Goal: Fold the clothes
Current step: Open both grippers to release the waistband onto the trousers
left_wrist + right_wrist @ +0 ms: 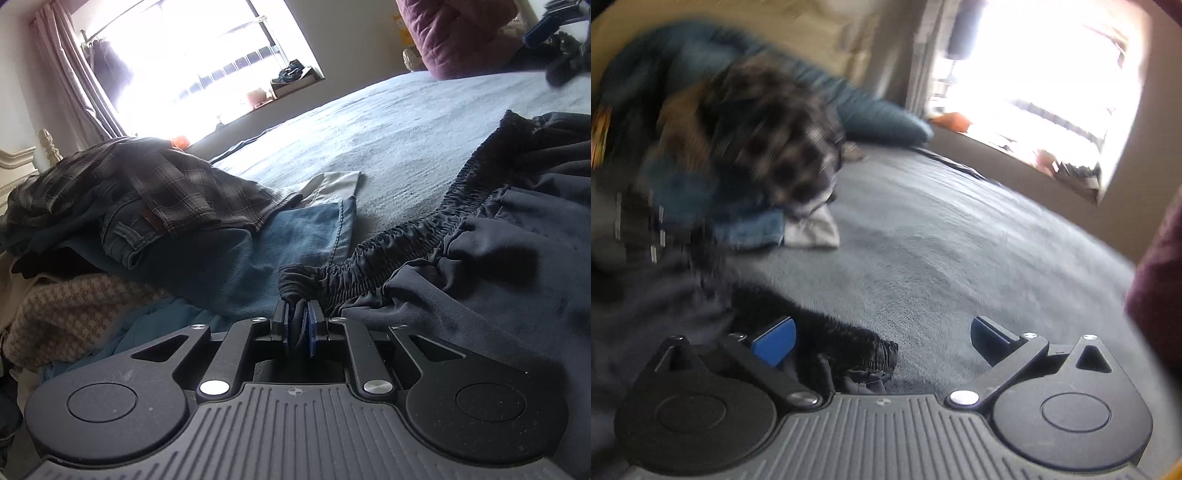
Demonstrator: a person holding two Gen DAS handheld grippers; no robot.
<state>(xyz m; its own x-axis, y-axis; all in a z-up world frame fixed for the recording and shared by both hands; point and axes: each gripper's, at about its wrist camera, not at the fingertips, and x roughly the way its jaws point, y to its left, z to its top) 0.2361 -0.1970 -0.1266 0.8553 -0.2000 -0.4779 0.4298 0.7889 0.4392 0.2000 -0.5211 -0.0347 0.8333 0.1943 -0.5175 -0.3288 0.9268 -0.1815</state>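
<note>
Dark navy trousers (498,251) with a gathered elastic waistband (402,236) lie across the blue bedspread (388,140). My left gripper (300,325) is shut on the near end of that waistband, a fold of dark cloth pinched between its blue pads. In the blurred right wrist view my right gripper (882,338) stands wide open. The other end of the waistband (857,347) lies on the bed between its fingers, close to the left pad (775,341), and neither pad presses on it.
A heap of clothes sits at the left: a plaid shirt (166,184), jeans (236,254), a houndstooth piece (74,310). A small pale folded cloth (812,230) lies by the heap. A maroon quilted cushion (461,33) stands at the far side. A bright window (192,55) faces the bed.
</note>
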